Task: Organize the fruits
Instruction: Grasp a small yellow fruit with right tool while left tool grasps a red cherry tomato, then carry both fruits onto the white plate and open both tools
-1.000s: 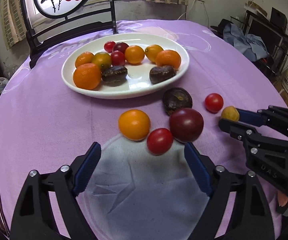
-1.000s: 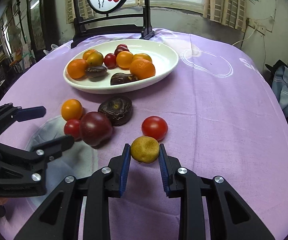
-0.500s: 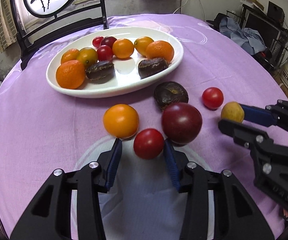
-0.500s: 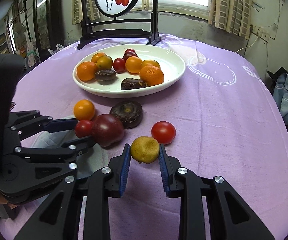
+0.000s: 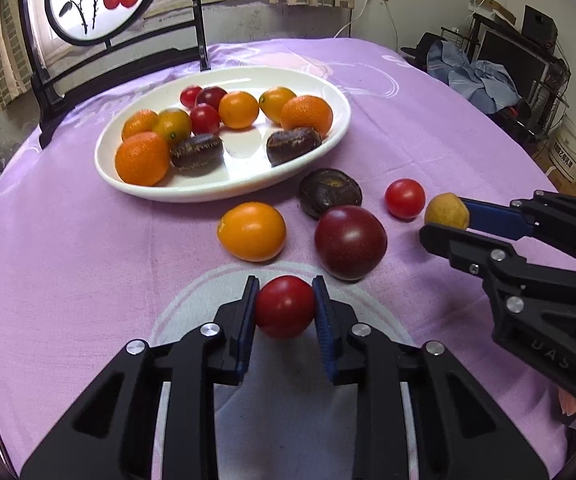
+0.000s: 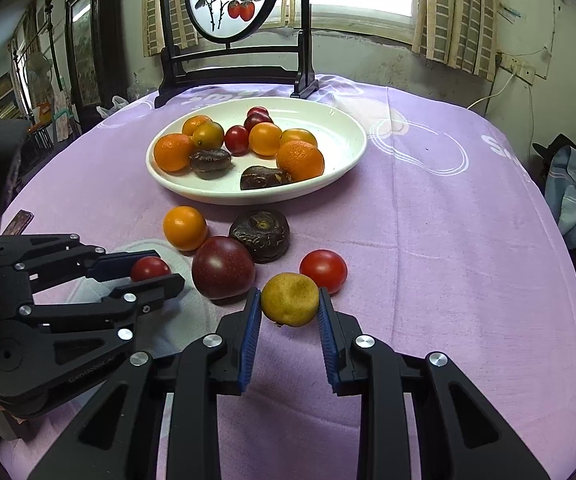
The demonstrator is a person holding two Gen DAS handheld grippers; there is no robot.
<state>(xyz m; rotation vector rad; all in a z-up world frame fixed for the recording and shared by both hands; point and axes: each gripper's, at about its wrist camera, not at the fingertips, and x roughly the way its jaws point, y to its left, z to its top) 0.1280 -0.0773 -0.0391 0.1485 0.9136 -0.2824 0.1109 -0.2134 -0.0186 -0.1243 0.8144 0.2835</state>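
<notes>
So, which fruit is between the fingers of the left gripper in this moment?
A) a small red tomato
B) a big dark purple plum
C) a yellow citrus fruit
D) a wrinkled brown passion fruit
A: in the left wrist view the blue pads of the left gripper press on both sides of the small red tomato; its jaws have just been closing on it. The yellow citrus fruit sits in the right gripper instead.

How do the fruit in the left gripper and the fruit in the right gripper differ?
The left gripper holds a red tomato, smooth and glossy; the right gripper holds a yellow citrus, dull and blotchy. The citrus looks somewhat larger. Both are round and clamped between blue pads.
</notes>
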